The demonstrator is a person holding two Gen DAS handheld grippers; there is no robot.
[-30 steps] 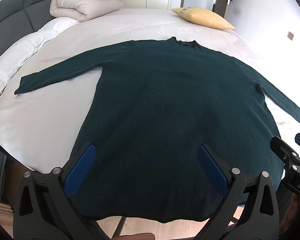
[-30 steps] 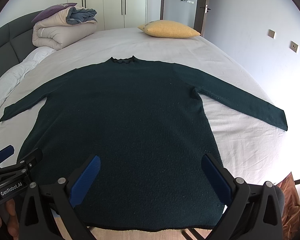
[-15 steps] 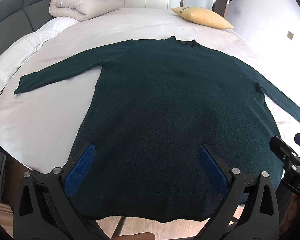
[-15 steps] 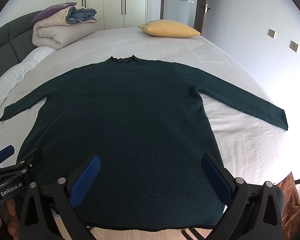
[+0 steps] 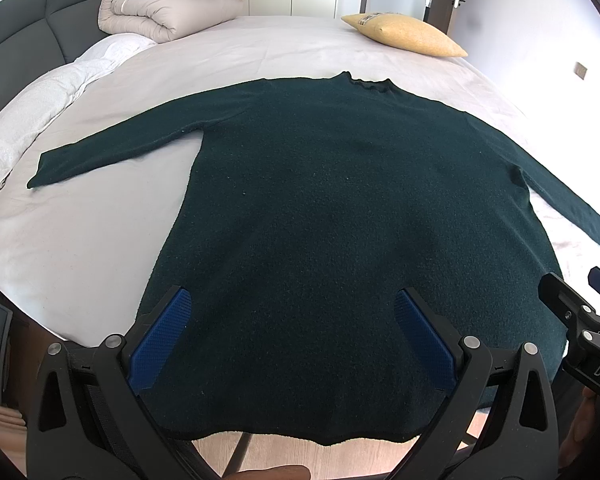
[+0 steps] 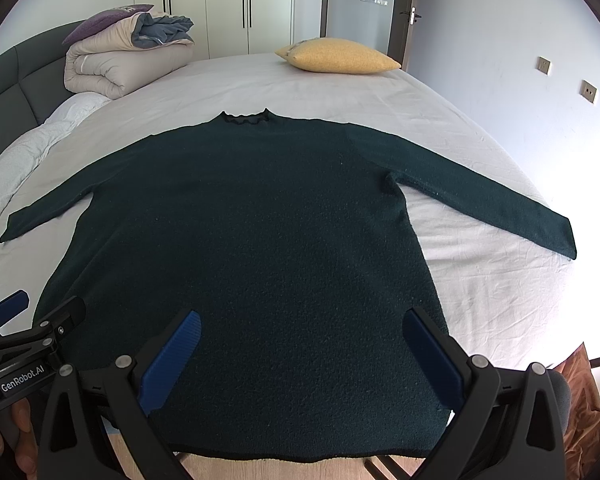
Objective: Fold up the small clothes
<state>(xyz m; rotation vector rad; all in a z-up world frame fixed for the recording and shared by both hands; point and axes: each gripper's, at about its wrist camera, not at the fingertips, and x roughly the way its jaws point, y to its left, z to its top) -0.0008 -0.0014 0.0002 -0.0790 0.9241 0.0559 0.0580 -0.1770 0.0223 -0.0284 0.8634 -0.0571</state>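
A dark green long-sleeved sweater (image 5: 340, 208) (image 6: 252, 240) lies flat on the bed, collar away from me, both sleeves spread out, hem hanging over the near bed edge. My left gripper (image 5: 292, 312) hovers open over the lower left part of the hem, nothing between its blue pads. My right gripper (image 6: 300, 336) is open too, above the lower right part of the hem. Each gripper shows at the other view's edge: the right gripper (image 5: 580, 320) and the left gripper (image 6: 24, 328).
The bed's white sheet (image 5: 80, 232) surrounds the sweater. A folded duvet (image 6: 124, 64) and a yellow pillow (image 6: 336, 56) lie at the far side, a white pillow (image 5: 32, 120) at the left. Wooden floor (image 6: 276, 468) shows below the hem. A wall (image 6: 540, 40) stands right.
Nothing has visibly moved; both grippers stay open over the hem.
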